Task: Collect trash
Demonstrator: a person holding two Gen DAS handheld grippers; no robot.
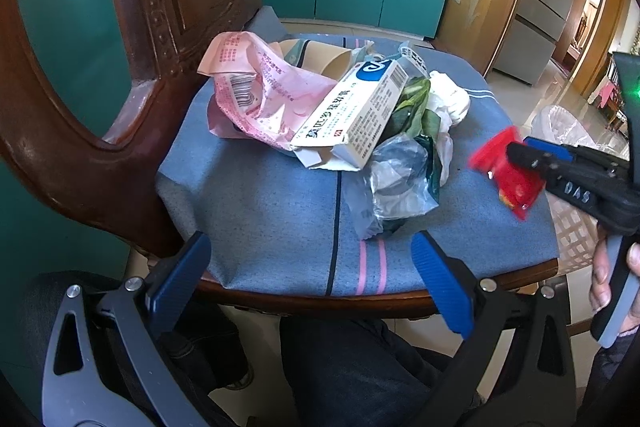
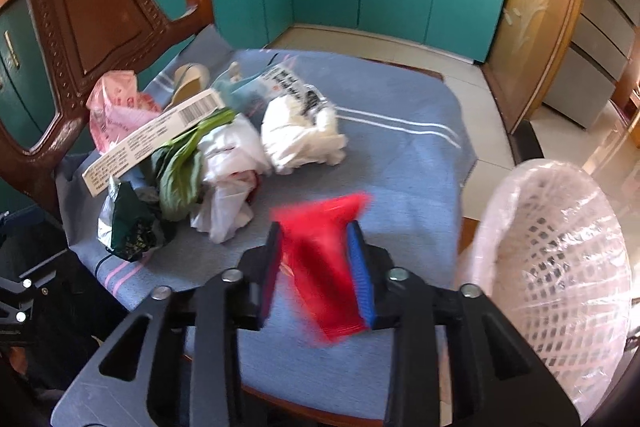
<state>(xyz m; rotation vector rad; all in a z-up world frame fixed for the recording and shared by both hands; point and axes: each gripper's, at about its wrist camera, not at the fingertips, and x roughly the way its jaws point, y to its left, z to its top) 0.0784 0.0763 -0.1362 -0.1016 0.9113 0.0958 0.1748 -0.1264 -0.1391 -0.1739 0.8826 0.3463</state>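
Trash pile sits on a wooden chair seat with a blue-grey striped cushion (image 1: 260,211), so no tabletop here. My right tongs (image 2: 316,269) are clamped on a crinkly red plastic wrapper (image 2: 320,259), held up over the near right part of the cushion, clear of the pile. My left tongs (image 1: 308,283) hang wide apart at the cushion's front edge with nothing between them.

Heap itself: a crumpled pink printed plastic bag (image 1: 256,95) up against the carved wooden chair back (image 1: 132,39), a white cardboard medicine box (image 1: 356,111) lying across the top, green leafy scraps (image 1: 416,107), a scrunched white tissue wad (image 1: 448,99) and a clear crumpled plastic bag (image 1: 396,179) nearest me. The box and leaves overlap the softer stuff underneath.

Right wrist view shows the white lattice plastic basket lined with a clear bag (image 2: 560,267) just beside the chair's right edge; the left one only catches a sliver of it behind my right hand (image 1: 616,275). Left view shows the pink bag's barcode, mostly hidden in the other.
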